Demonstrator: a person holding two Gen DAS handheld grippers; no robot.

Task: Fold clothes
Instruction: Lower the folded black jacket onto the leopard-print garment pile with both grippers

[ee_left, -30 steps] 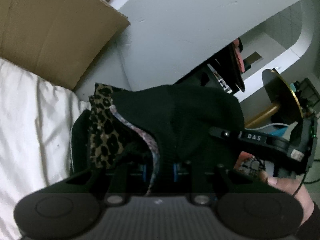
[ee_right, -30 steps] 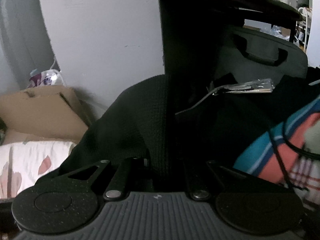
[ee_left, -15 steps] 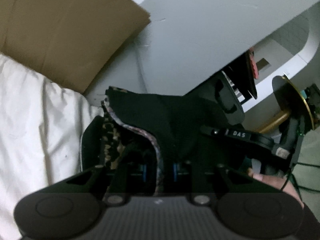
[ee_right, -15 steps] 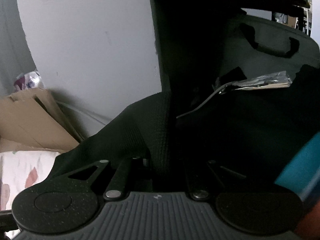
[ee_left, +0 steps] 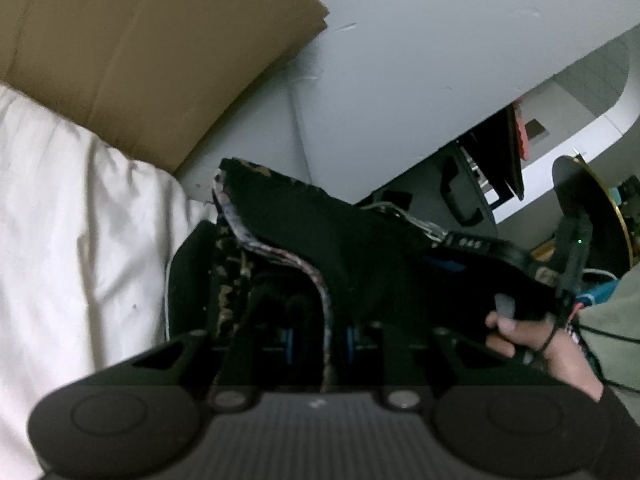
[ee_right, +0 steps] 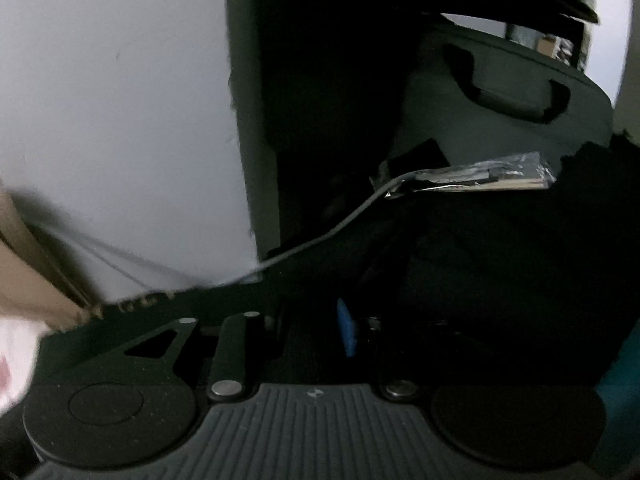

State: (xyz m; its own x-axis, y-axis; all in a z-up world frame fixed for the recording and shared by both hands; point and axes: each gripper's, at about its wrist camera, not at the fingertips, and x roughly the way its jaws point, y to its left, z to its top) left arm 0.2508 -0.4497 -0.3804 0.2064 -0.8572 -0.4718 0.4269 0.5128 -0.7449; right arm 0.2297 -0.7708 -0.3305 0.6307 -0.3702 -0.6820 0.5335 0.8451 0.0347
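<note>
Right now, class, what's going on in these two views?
A person is folding clothes with a handheld claw in each hand. The left claw is shut on a black garment with a leopard-print lining, held beside a white bedsheet. The right claw is opening; the dark, blurred view does not show whether cloth remains between its fingers. The right hand shows at the edge of the left view.

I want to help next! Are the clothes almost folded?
Not yet. No finished fold shows. The left tongs are clamped on the black top with the leopard lining. The right tongs are opening, with dark cloth between them. Laying it flat on the white bedding is left.
</note>
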